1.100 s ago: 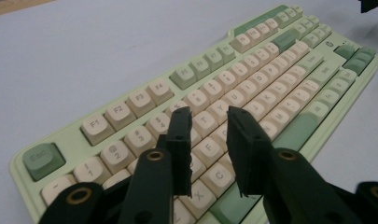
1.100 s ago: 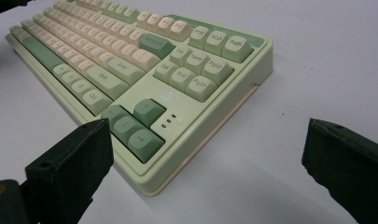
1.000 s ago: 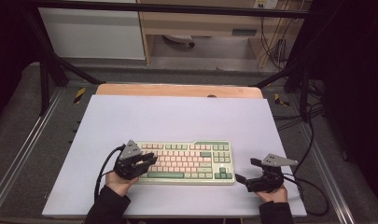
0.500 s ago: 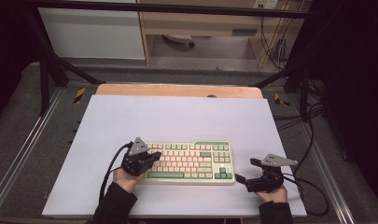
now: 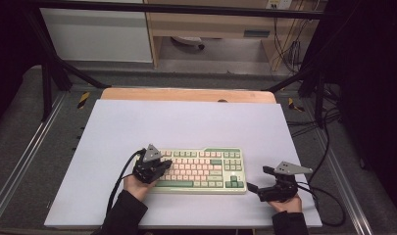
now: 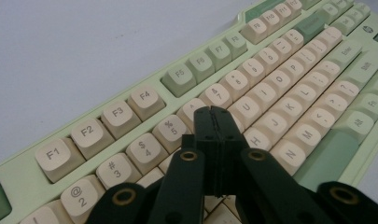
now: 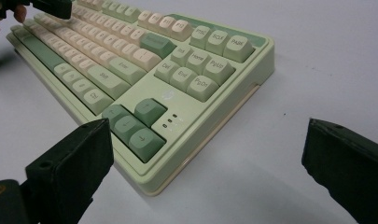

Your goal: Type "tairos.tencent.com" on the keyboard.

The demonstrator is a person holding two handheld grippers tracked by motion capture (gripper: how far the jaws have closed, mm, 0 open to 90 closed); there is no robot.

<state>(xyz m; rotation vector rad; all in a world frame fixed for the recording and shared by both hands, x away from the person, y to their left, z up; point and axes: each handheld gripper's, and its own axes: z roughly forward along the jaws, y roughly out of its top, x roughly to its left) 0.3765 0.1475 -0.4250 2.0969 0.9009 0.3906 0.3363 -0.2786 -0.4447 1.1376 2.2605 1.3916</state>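
A cream and green keyboard lies on the white table top, near the front. My left gripper hangs over its left end, jaws shut with nothing between them. In the left gripper view the closed tips sit just above the number and letter rows of the keyboard, near the 6 key. My right gripper rests on the table to the right of the keyboard, its jaws wide open and pointing at it. In the right gripper view the two jaws frame the arrow-key corner of the keyboard.
The white table top stretches far and left of the keyboard. A wooden strip runs along its far edge. Cables trail off the right side, and metal rails flank the table.
My left gripper has moved right from the keyboard's left edge to above its keys. My right gripper has stayed where it was.
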